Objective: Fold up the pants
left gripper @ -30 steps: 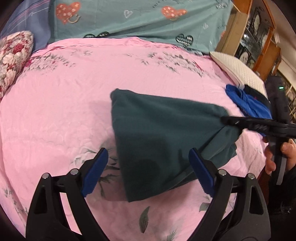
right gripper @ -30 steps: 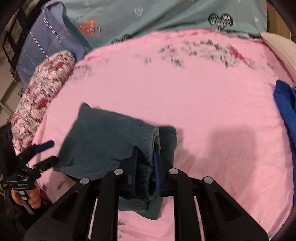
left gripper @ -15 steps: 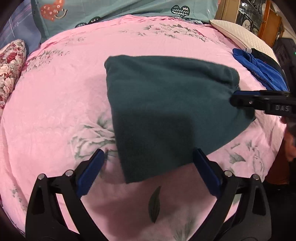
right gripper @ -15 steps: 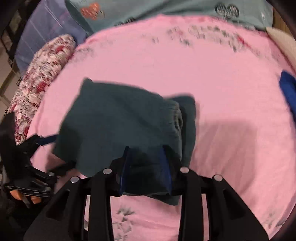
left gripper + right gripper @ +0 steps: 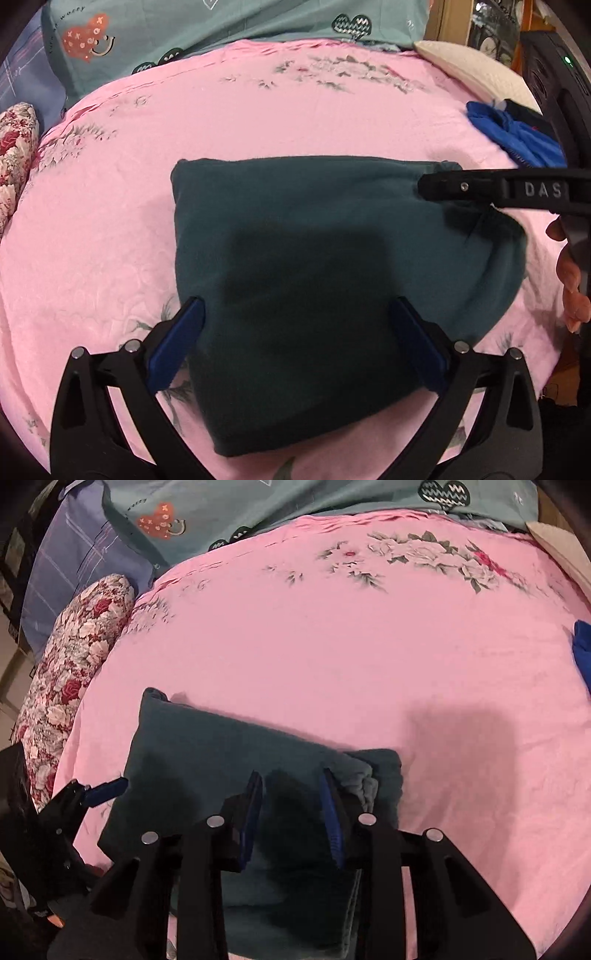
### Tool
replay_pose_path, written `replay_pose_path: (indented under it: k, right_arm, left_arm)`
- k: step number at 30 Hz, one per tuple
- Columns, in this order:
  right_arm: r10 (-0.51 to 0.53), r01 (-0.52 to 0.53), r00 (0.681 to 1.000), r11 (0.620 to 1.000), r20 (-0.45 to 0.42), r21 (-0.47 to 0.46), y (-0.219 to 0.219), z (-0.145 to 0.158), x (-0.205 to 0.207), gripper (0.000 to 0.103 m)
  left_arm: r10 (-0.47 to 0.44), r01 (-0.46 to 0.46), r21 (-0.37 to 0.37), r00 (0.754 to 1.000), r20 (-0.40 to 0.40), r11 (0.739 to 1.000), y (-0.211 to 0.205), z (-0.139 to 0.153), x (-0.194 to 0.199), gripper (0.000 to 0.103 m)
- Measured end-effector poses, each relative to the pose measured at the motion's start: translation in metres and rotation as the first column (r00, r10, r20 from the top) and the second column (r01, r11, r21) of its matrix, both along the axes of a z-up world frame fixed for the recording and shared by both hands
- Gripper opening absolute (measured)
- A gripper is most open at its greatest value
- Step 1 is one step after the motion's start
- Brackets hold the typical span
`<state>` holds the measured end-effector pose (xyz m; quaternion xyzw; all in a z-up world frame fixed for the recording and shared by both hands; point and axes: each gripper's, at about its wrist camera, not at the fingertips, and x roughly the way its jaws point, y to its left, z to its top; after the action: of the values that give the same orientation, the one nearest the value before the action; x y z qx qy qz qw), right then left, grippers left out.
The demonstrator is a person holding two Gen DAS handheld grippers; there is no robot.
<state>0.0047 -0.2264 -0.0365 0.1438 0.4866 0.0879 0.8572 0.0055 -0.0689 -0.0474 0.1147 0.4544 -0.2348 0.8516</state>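
Pants [image 5: 332, 266] are lying folded on the bedsheet [image 5: 258, 122], centre-bottom of left wrist frame. Quilt [image 5: 229, 26] is sitting behind along top edge, bolster [image 5: 14, 155] at far left, heap of clothes [image 5: 513, 136] at upper right w/ pillow [image 5: 469, 66] just behind it.

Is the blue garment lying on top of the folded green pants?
No: in the left wrist view the blue garment lies apart on the pink bedsheet, near the bed's right edge, clear of the green pants.

Both grippers' jaws opening (left widest).
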Motion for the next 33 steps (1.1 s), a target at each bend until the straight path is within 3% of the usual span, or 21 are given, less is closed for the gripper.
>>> replay_pose_path:
  k: [2, 3, 4, 6, 9, 12, 16, 18, 21, 23, 26, 27, 28, 29, 30, 31, 33]
  right_arm:
    - [0.003, -0.004, 0.999, 1.0, 0.051, 0.013, -0.006, 0.019, -0.013, 0.044]
    - [-0.013, 0.013, 0.997, 1.0, 0.08, -0.005, -0.011, 0.029, -0.022, 0.055]
    - [-0.035, 0.037, 0.994, 0.999, 0.103, -0.016, -0.019, 0.035, -0.03, 0.072]
    - [-0.075, 0.08, 0.991, 0.996, 0.111, -0.042, -0.035, 0.034, -0.041, 0.091]
    - [-0.088, 0.089, 0.994, 0.996, 0.065, -0.02, -0.055, 0.009, -0.045, 0.094]
    - [-0.088, 0.086, 0.996, 0.994, 0.026, 0.062, -0.066, -0.019, -0.043, 0.094]
    - [-0.044, 0.04, 0.998, 0.992, 0.039, 0.116, -0.06, -0.027, -0.04, 0.094]
    - [-0.025, 0.018, 0.999, 0.983, 0.035, 0.181, -0.059, -0.028, -0.036, 0.091]
    - [0.001, -0.006, 1.0, 0.979, 0.023, 0.204, -0.052, -0.029, -0.031, 0.087]
    - [0.042, -0.042, 0.999, 0.972, 0.003, 0.233, -0.043, -0.031, -0.028, 0.078]
    - [0.045, -0.041, 0.999, 0.978, -0.013, 0.203, -0.039, -0.031, -0.028, 0.072]
    - [0.029, -0.02, 0.999, 0.972, -0.036, 0.234, -0.045, -0.033, -0.027, 0.057]
    - [0.021, 0.005, 0.997, 0.952, -0.081, 0.306, -0.053, -0.039, -0.025, 0.033]
    - [0.024, 0.015, 0.994, 0.935, -0.106, 0.355, -0.059, -0.043, -0.025, 0.024]
    - [0.034, 0.002, 0.995, 0.936, -0.097, 0.353, -0.058, -0.042, -0.026, 0.023]
    - [0.045, -0.013, 0.995, 0.94, -0.086, 0.342, -0.056, -0.039, -0.028, 0.023]
    - [0.047, -0.017, 0.996, 0.933, -0.076, 0.359, -0.055, -0.036, -0.029, 0.022]
  left_arm:
    - [-0.003, 0.002, -0.067, 1.0, -0.011, 0.998, 0.016, 0.015, -0.003, 0.101]
    - [0.006, -0.006, -0.1, 1.0, -0.001, 0.995, 0.028, 0.025, -0.005, 0.101]
    - [0.018, -0.016, -0.116, 1.0, 0.014, 0.993, 0.037, 0.032, -0.006, 0.101]
    - [0.064, -0.06, -0.121, 0.998, 0.029, 0.991, 0.063, 0.04, -0.001, 0.101]
    - [0.126, -0.137, -0.169, 0.989, -0.073, 0.976, 0.088, 0.026, 0.019, 0.101]
    - [0.1, -0.124, -0.231, 0.989, -0.112, 0.965, 0.086, 0.011, 0.032, 0.101]
    - [0.052, -0.114, -0.32, 0.979, -0.195, 0.941, 0.071, -0.004, 0.047, 0.101]
    - [0.025, -0.095, -0.337, 0.978, -0.208, 0.937, 0.061, -0.008, 0.053, 0.101]
    - [0.012, -0.08, -0.325, 0.978, -0.207, 0.943, 0.052, -0.009, 0.057, 0.101]
    - [0.002, -0.081, -0.343, 0.974, -0.226, 0.936, 0.05, -0.009, 0.058, 0.1]
    - [-0.046, -0.056, -0.371, 0.964, -0.261, 0.927, 0.046, -0.009, 0.055, 0.1]
    - [-0.051, -0.052, -0.363, 0.962, -0.267, 0.931, 0.045, -0.009, 0.054, 0.1]
    - [-0.06, -0.051, -0.371, 0.958, -0.28, 0.927, 0.045, -0.009, 0.054, 0.1]
    - [-0.07, -0.056, -0.393, 0.952, -0.299, 0.918, 0.047, -0.009, 0.054, 0.099]
    - [-0.091, -0.061, -0.425, 0.94, -0.329, 0.903, 0.05, -0.009, 0.056, 0.097]
    - [-0.102, -0.075, -0.453, 0.929, -0.354, 0.888, 0.054, -0.01, 0.058, 0.088]
    - [-0.093, -0.127, -0.465, 0.902, -0.421, 0.876, 0.062, -0.018, 0.066, 0.029]
